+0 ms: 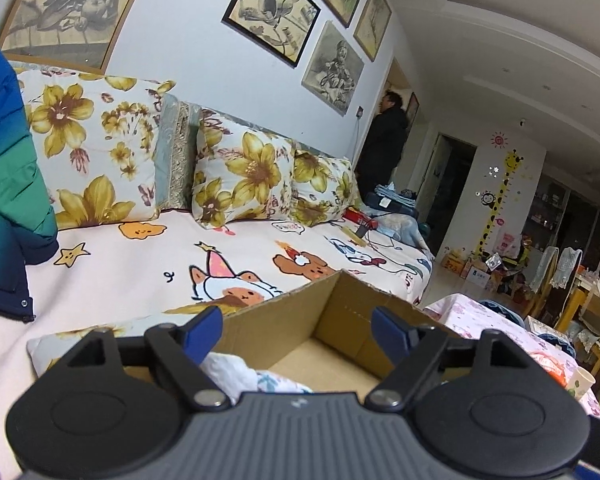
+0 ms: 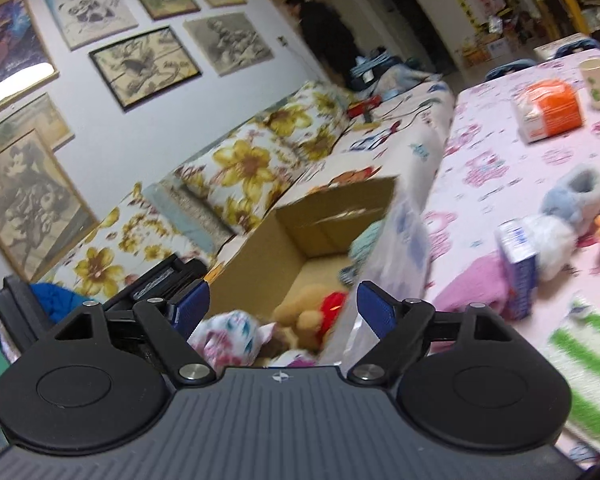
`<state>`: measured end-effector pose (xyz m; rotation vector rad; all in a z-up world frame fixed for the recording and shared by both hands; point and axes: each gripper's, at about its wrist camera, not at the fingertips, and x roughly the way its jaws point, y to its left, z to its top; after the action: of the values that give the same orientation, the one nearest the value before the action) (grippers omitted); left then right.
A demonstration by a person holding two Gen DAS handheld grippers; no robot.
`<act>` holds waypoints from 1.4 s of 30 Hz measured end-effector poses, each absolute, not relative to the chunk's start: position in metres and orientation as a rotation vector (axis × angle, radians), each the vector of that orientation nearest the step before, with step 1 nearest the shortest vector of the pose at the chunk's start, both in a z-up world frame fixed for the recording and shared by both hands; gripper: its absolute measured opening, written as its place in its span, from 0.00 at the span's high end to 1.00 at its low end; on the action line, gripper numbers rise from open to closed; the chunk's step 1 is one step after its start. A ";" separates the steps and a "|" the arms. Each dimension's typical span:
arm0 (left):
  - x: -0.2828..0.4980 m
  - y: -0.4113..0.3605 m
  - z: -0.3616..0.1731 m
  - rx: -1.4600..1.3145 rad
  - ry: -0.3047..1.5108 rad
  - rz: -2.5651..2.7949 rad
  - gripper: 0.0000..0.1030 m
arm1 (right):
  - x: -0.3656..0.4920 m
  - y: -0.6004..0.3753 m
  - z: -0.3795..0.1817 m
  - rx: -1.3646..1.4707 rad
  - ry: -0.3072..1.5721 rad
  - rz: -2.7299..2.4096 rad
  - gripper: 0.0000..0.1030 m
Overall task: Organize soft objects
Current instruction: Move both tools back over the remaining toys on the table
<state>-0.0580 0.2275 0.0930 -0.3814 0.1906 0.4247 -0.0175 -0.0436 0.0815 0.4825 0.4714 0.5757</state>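
Room: living room ahead of both my grippers, a sofa with flowered cushions against a picture wall, and a person in dark clothes standing far off by a doorway.
Table: pink-printed tablecloth off to the right of my right gripper, with loose items on it.
Box: open cardboard box directly ahead of and below both grippers, beside the sofa; I read it as the collection point.
Done so far: box already holds a tan plush bear with red, a flower-printed soft toy nearest my right fingertips, and something teal at the far side that I cannot identify.
Left to do: on the table, right of my right gripper, a pale blue fluffy slipper, a white plush, a pink cloth, a green-striped cloth and an orange plush bit at the frame edge all lie outside the box.
Progress: I judge it roughly midway, several pieces in and several out.
Left gripper: fingers apart, nothing between them, above the box's near edge with white printed fabric just below.
Right gripper: spread wide and empty, above the box contents.
Other table items: orange-and-white packet and paper cup far ahead right, a small blue-and-white carton by the white plush; none look soft.
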 end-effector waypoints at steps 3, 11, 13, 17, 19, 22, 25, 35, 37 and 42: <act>-0.059 0.223 0.094 -0.360 0.179 0.407 0.20 | -0.022 -0.058 0.082 0.465 0.443 0.509 0.00; -0.058 0.204 0.097 -0.295 0.159 0.335 0.16 | -0.030 -0.087 0.076 0.430 0.403 0.368 0.00; -0.058 0.198 0.096 -0.277 0.152 0.326 0.16 | -0.030 -0.088 0.075 0.421 0.399 0.348 0.00; -0.058 0.185 0.098 -0.241 0.139 0.299 0.14 | -0.031 -0.092 0.073 0.405 0.393 0.323 0.00; -0.058 0.179 0.099 -0.218 0.130 0.289 0.14 | -0.031 -0.093 0.073 0.398 0.387 0.314 0.00; -0.058 0.169 0.099 -0.190 0.119 0.269 0.12 | -0.029 -0.093 0.074 0.385 0.379 0.300 0.00; -0.057 0.161 0.099 -0.173 0.118 0.246 0.12 | -0.034 -0.099 0.073 0.374 0.370 0.289 0.00; -0.053 0.130 0.098 -0.099 0.119 0.166 0.11 | -0.033 -0.116 0.068 0.385 0.366 0.229 0.00; -0.053 0.124 0.097 -0.082 0.117 0.155 0.11 | -0.032 -0.119 0.067 0.391 0.364 0.212 0.00; -0.051 0.108 0.096 -0.039 0.112 0.132 0.11 | -0.028 -0.130 0.064 0.406 0.362 0.176 0.00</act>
<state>-0.0513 0.1080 0.0958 -0.0393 0.1116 0.1323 -0.0282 -0.1301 0.0645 0.4064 0.3617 0.1763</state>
